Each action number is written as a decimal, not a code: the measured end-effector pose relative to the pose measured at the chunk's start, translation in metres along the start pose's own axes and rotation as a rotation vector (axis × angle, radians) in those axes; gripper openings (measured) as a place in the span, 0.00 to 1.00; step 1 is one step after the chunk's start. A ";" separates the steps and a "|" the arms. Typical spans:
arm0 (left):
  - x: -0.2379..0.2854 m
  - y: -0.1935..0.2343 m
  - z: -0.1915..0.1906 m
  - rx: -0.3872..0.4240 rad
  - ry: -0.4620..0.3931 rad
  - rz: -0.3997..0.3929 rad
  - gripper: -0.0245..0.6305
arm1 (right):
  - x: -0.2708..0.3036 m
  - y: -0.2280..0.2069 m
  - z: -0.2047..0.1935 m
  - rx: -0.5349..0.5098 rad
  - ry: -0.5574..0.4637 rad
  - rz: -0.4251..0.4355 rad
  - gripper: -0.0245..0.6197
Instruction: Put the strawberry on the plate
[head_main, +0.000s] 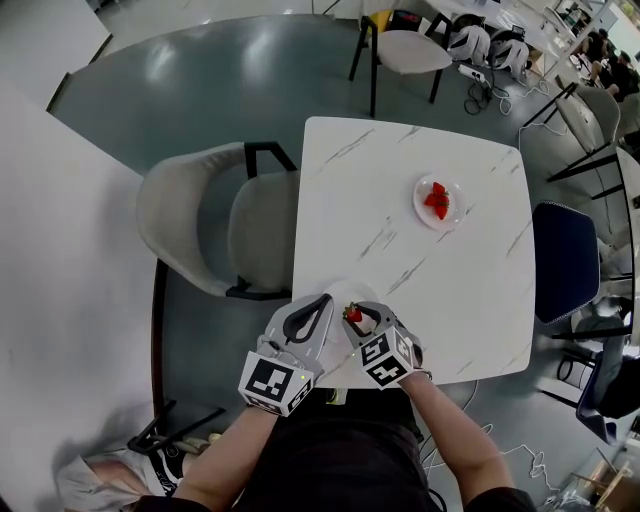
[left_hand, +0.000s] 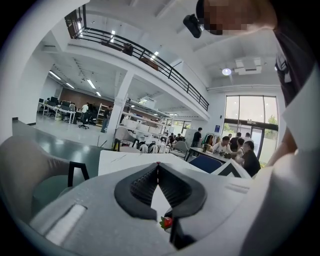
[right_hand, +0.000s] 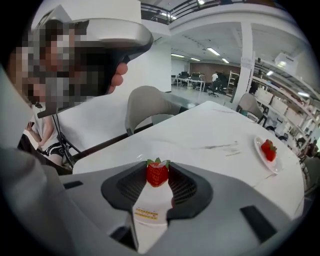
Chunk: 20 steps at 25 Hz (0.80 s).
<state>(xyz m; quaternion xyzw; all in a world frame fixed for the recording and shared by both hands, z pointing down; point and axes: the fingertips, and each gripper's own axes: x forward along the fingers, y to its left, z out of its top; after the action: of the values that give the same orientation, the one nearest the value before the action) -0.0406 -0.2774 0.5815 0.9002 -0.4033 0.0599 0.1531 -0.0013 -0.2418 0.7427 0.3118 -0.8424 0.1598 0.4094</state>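
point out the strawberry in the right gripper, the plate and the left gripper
strawberry (right_hand: 157, 174), right gripper view, red body between the jaws
plate (head_main: 452, 190), head view, bare upper-right part
left gripper (left_hand: 158, 165), left gripper view, where its fingertips meet

In the head view, the jaws of your right claw (head_main: 356, 316) covered most of the strawberry (head_main: 352, 314), so only a red patch showed. That claw and your left claw (head_main: 324, 300) hid the near edge of the surface (head_main: 400, 160). Your forearms (head_main: 455, 430) ran off the bottom edge. The red fruit (head_main: 437, 201) on the plate (head_main: 421, 205) was too small to count. In your left gripper view the strawberry was a speck behind the claw's body, and the far people (left_hand: 235, 147) were too small to tell apart.
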 end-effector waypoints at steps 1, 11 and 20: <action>0.000 0.001 -0.003 0.004 0.006 0.001 0.05 | 0.003 0.000 -0.001 -0.006 0.010 -0.001 0.25; 0.007 0.008 -0.023 0.003 0.032 0.009 0.05 | 0.019 0.000 -0.008 -0.088 0.078 0.002 0.25; 0.010 0.014 -0.027 0.007 0.042 0.034 0.05 | 0.028 -0.001 -0.007 -0.136 0.114 0.030 0.25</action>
<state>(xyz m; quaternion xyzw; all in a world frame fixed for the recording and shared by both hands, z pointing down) -0.0438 -0.2842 0.6129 0.8922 -0.4151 0.0829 0.1575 -0.0093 -0.2498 0.7690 0.2613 -0.8312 0.1258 0.4743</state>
